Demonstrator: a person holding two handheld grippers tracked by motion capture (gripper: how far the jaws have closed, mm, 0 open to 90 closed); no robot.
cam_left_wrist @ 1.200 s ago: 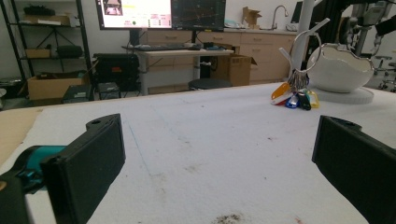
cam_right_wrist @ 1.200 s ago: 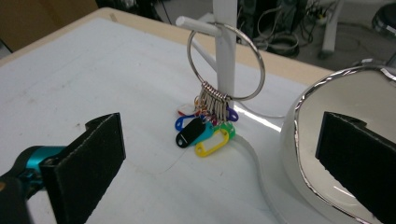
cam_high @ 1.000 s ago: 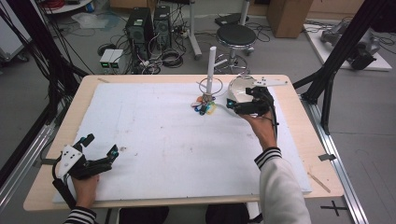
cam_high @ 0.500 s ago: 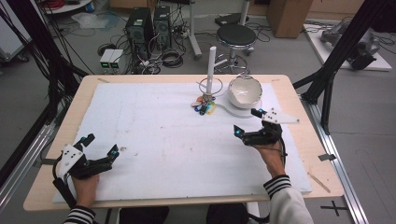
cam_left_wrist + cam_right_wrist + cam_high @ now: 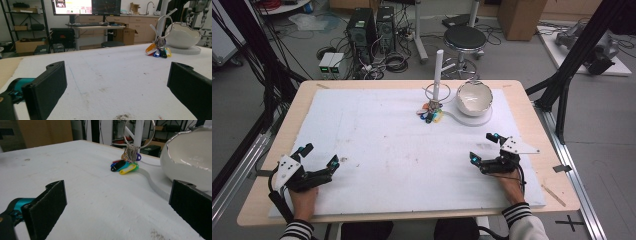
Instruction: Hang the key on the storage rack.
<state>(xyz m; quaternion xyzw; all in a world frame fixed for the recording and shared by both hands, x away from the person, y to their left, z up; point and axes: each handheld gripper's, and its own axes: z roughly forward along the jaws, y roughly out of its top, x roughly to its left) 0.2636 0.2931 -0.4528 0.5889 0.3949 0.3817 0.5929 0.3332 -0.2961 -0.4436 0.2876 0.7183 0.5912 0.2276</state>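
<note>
Right gripper [image 5: 484, 148] rests on the white mat [image 5: 382, 150] at about 4 o'clock, jaws spread wide and empty, aimed toward 11 o'clock. Left gripper [image 5: 318, 155] rests at about 8 o'clock, jaws equally wide apart and empty, aimed toward 2 o'clock. Both are well apart from the objects at 12 o'clock. A bunch of coloured key tags [image 5: 430, 114] lies on the mat, hung from a metal ring [image 5: 437, 93] that leans on a white upright post [image 5: 439, 75]. Just beside it, toward 1 o'clock, a white bowl [image 5: 473, 97] sits on a round white pad [image 5: 472, 118]. In the right gripper view, the tags [image 5: 124, 166] and bowl [image 5: 190, 155] appear between the 2 jaws.
</note>
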